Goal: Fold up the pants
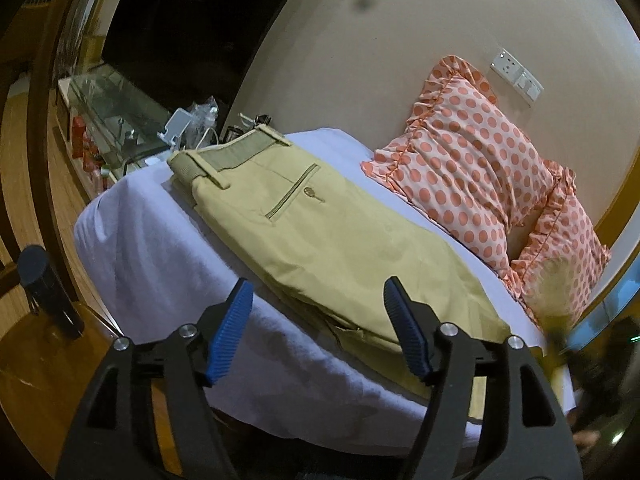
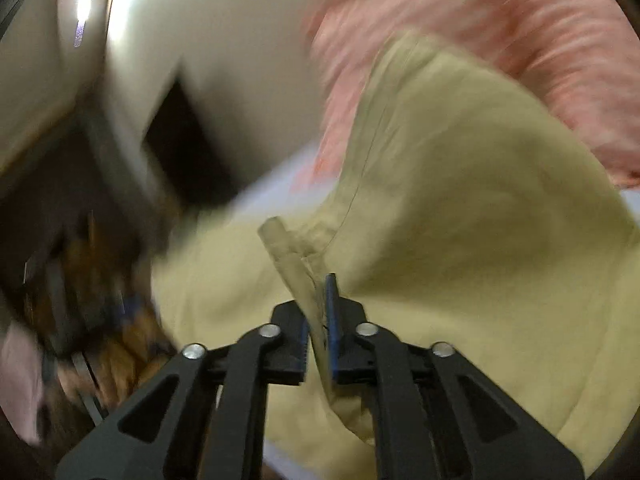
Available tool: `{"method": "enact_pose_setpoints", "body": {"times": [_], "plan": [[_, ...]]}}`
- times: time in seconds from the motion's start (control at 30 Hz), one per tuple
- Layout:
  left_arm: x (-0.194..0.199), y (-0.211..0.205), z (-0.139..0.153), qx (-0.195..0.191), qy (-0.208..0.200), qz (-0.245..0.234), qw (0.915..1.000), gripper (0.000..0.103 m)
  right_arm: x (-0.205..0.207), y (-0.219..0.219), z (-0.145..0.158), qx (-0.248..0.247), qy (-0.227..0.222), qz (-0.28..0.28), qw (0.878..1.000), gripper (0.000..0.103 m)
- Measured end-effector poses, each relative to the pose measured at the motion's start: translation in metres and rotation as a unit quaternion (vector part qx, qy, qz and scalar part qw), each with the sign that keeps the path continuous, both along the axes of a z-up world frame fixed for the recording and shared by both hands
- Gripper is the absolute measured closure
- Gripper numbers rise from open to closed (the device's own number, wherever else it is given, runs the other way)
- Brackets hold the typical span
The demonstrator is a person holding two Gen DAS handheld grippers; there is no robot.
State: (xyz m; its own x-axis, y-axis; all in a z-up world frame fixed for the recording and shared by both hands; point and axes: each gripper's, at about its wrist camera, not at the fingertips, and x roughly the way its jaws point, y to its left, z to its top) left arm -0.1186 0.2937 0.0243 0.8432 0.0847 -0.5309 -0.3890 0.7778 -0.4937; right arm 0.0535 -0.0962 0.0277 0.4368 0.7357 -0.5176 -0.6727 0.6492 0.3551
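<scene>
Left tool (image 1: 318, 286): our jaws are spread wide, nothing between them, blue pads (image 1: 230, 332) bare. It hovers just over the near edge of the pants (image 1: 320, 236), not touching that we can tell.

Pants are khaki, lying lengthwise on the bed (image 1: 132, 240) over the white sheet. Waistband (image 1: 224, 152) is at the far end, with belt loops and a back welt pocket (image 1: 292, 192) with button facing up. They look already doubled leg over leg; layered edges show at the near left side. The near leg end runs off toward the lower right of the left view, blurred there.

Right tool (image 2: 318, 304): jaws pinched shut on a fold of the pants fabric, a hem or seam strip (image 2: 288, 256) sticking up out of the jaws. The cloth billows up and to the right beyond the grip, so that part is lifted off the bed. Right view is heavily motion-blurred; detail beyond the tool is unreliable.

Two pink polka-dot pillows (image 1: 468, 160) with ruffled edges lean on the wall right of the pants, the nearer one just beside the cloth. Wall sockets (image 1: 516, 74) sit above them. Past the waistband there's a glass-topped table (image 1: 116, 116) with a white charger (image 1: 178, 124) and clutter. Dark cylinder (image 1: 44, 284) stands on the wooden floor at left.
</scene>
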Motion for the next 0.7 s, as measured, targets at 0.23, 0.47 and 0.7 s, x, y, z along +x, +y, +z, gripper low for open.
{"method": "enact_pose_setpoints", "body": {"times": [0.23, 0.47, 0.7], "plan": [[0.002, 0.034, -0.01, -0.062, -0.004, 0.01, 0.998, 0.032, -0.014, -0.02, -0.006, 0.037, 0.007, -0.038, 0.999, 0.019], [0.025, 0.071, -0.025, -0.157, -0.001, 0.027, 0.9873, 0.032, -0.022, -0.039, 0.0, 0.055, -0.003, -0.051, 0.997, 0.017], [0.037, 0.082, -0.039, -0.265, -0.032, 0.015, 0.9637, 0.025, -0.016, -0.026, -0.003, 0.059, -0.002, -0.041, 0.997, 0.016]]}}
